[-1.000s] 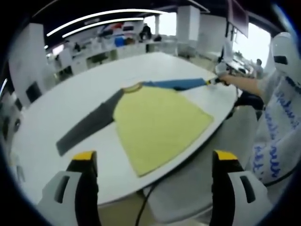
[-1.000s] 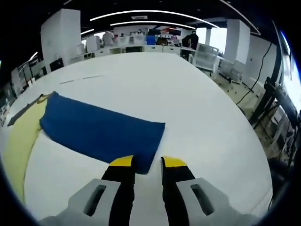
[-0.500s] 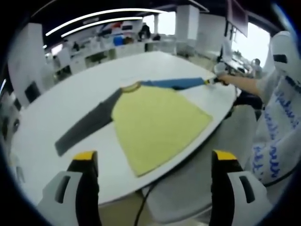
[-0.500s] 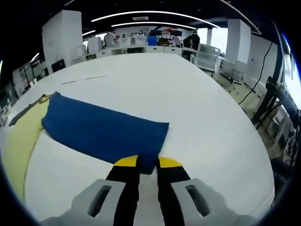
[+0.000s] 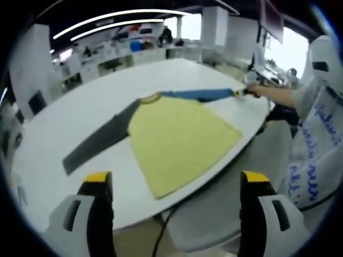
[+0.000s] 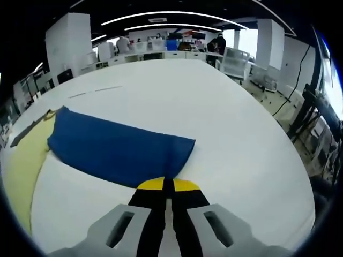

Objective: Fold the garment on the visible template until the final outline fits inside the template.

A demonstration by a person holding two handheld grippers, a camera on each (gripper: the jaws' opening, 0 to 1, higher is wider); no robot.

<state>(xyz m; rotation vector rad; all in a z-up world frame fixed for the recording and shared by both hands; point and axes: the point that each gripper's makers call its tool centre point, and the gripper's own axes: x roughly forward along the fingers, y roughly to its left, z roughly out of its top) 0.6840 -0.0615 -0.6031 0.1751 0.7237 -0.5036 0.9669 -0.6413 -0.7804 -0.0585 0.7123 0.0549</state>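
A shirt lies flat on the white table (image 5: 80, 112): yellow body (image 5: 179, 140), dark grey sleeve (image 5: 99, 140) to the left, blue sleeve (image 5: 201, 95) to the right. My left gripper (image 5: 174, 184) hangs open off the table's near edge, short of the yellow hem. In the right gripper view the blue sleeve (image 6: 118, 150) stretches away to the left toward the yellow body (image 6: 21, 166). My right gripper (image 6: 167, 184) is shut on the blue sleeve's cuff end. In the left gripper view the right gripper (image 5: 245, 92) shows small at the sleeve's tip.
A person's sleeve (image 5: 316, 139) in white printed cloth fills the right of the left gripper view. A pale chair (image 5: 214, 214) stands below the table edge. Desks and people stand far behind the table (image 6: 225, 139).
My right gripper's jaws have come together on the blue sleeve's cuff. The left gripper has stayed where it was.
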